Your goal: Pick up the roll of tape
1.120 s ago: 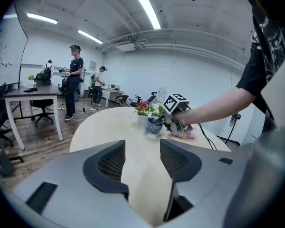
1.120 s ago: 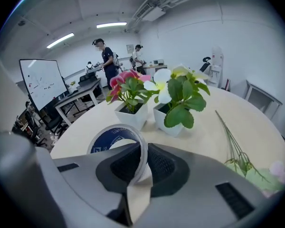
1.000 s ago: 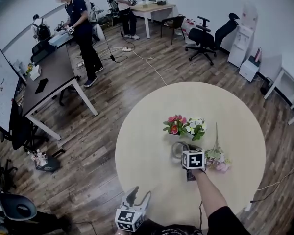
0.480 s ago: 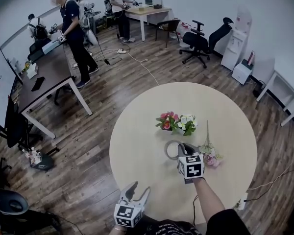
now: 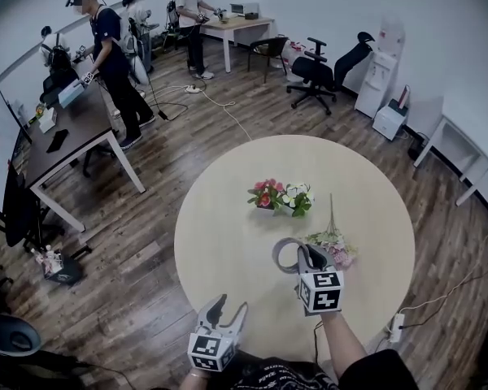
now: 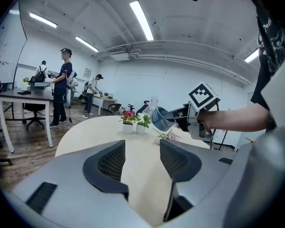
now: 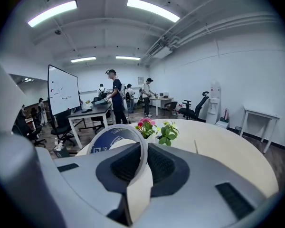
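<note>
Tape roll (image 6: 160, 119) now hangs lifted off the bench (image 5: 228, 234), right gripper (image 5: 307, 256) clamped on its rim (pickup looks done); left gripper (image 5: 230, 305) gapes empty.

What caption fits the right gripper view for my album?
Right claw pinching the roll of tape, with flowers on the round table beyond.

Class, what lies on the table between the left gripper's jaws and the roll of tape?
Nothing: only bare tabletop separates the left gripper from the roll of tape, held in the right gripper. The head view shows this.
</note>
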The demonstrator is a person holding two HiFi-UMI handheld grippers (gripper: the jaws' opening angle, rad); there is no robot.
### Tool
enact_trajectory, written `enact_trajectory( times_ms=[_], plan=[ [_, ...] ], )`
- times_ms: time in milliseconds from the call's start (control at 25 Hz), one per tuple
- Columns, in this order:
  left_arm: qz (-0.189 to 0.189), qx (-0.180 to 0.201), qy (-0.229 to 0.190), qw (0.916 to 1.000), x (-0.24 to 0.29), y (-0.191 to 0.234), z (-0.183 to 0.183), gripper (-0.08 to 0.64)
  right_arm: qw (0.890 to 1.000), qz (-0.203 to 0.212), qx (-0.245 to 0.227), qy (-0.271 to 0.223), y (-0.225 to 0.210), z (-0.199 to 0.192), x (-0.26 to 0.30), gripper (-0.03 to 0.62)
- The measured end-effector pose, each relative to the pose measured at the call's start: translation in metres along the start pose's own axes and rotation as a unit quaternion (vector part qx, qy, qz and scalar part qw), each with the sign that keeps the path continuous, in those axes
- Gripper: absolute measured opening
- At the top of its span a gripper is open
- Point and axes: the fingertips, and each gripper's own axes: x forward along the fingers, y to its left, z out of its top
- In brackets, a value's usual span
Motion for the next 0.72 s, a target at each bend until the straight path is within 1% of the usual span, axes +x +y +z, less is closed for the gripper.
enact_trajectory(
  times_ms=[120, 360, 720],
  plan=[
    [-0.003, 0.003, -0.007, 1.0000, -0.002, -0.004, 0.003, 0.245, 1.000, -0.005, 0.004, -0.013, 0.002, -0.002, -0.019, 0.057],
    [-0.025, 0.006, -0.003, 0.9997, -0.001, -0.019, -0.002, 0.245, 1.000, -0.005, 0.000, -0.022, 0.002, -0.017, -0.050, 0.057],
    [-0.048, 0.012, -0.003, 0.9988, 0.002, -0.032, -0.003, 0.247, 0.998, -0.023, 0.038, -0.039, 0.002, -0.055, -0.095, 0.057]
  ],
)
